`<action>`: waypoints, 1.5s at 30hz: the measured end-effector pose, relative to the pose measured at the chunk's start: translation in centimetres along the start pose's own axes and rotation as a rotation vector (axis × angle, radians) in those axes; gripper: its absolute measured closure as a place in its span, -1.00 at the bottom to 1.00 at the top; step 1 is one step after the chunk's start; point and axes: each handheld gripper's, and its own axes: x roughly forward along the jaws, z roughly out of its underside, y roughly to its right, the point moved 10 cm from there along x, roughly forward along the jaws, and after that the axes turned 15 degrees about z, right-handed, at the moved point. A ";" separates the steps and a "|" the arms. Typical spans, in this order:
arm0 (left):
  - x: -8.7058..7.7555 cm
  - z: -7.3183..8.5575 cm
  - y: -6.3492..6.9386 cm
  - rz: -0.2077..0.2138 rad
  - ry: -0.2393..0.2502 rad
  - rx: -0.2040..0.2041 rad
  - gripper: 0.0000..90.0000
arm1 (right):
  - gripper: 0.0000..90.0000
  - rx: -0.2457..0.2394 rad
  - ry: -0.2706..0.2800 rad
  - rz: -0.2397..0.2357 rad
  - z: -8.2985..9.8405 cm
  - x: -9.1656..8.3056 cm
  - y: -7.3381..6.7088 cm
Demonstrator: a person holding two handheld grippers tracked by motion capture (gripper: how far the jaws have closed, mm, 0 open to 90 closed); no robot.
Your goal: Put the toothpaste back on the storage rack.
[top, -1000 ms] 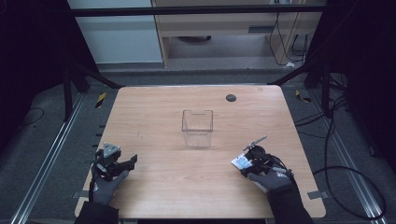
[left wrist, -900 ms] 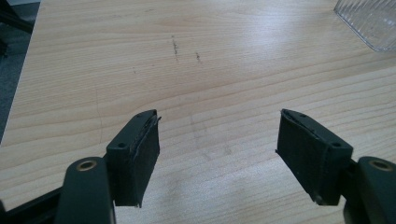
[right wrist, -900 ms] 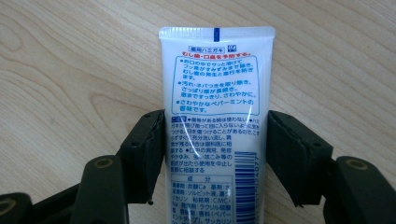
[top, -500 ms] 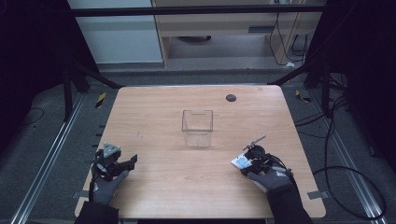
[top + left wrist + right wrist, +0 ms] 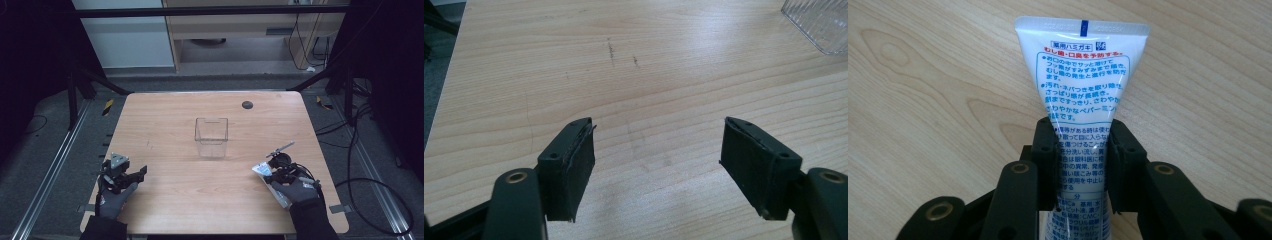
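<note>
Closing right gripper (image 5: 1082,165) onto tube (image 5: 1082,80), now clamping it, long axis running ahead between jaws; left gripper (image 5: 656,165) gaping, idling.

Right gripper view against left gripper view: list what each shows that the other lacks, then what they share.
Right gripper view: a white toothpaste tube with blue print, pinched between the right gripper jaws, which have just been closing on it, crimped end pointing away.

Left gripper view: the left gripper with jaws wide apart and nothing between them, plus a corner of the clear container.

Both: the wooden table beneath black jaws.
</note>
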 end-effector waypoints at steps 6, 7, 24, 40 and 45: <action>0.0 0.0 0.0 -0.001 0.001 0.000 -0.36 | 0.62 0.033 0.094 -0.024 -1.1 -1.8 0.1; 0.0 0.0 0.0 -0.001 0.001 0.000 -0.36 | 0.62 0.033 0.094 -0.024 -1.1 -1.8 0.1; 0.0 -0.1 0.0 -0.004 0.006 -0.002 -0.36 | 0.64 0.193 0.445 -0.069 -6.7 -5.7 0.4; -0.1 -0.1 0.0 -0.003 0.010 -0.003 -0.36 | 0.64 0.335 0.768 -0.034 -12.7 -9.7 0.0; -0.1 -0.1 -0.1 -0.003 0.013 -0.005 -0.36 | 0.64 0.373 0.830 -0.025 -14.2 -10.2 -0.2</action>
